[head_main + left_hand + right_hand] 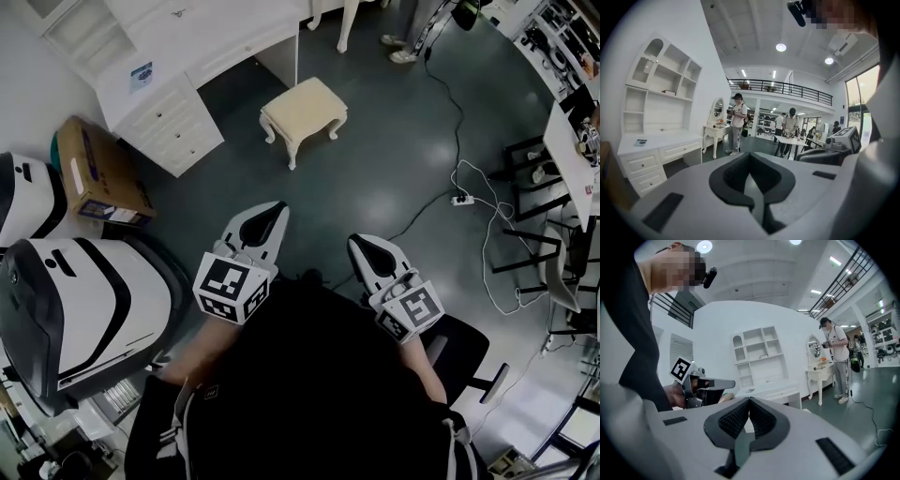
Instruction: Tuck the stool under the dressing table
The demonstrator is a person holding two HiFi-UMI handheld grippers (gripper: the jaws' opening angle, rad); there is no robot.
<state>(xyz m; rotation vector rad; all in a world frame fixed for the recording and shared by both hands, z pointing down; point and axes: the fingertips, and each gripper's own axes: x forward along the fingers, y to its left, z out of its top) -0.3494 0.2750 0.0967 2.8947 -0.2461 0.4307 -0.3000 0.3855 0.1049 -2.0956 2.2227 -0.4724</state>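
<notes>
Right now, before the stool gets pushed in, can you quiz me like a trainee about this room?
1. True or false: the cream cushioned stool with white curved legs is already under the white dressing table with drawers.
2. The left hand-held gripper is holding: A the stool, B a cable, C nothing.
3. What stands on the floor beside the table's drawers?
Key: 1 false, it stands out on the floor; 2 C; 3 a brown cardboard box.

Ahead of the white-and-black left gripper and right gripper we see a cream padded square stool, a white wooden dressing table and a dark-grey floor.
</notes>
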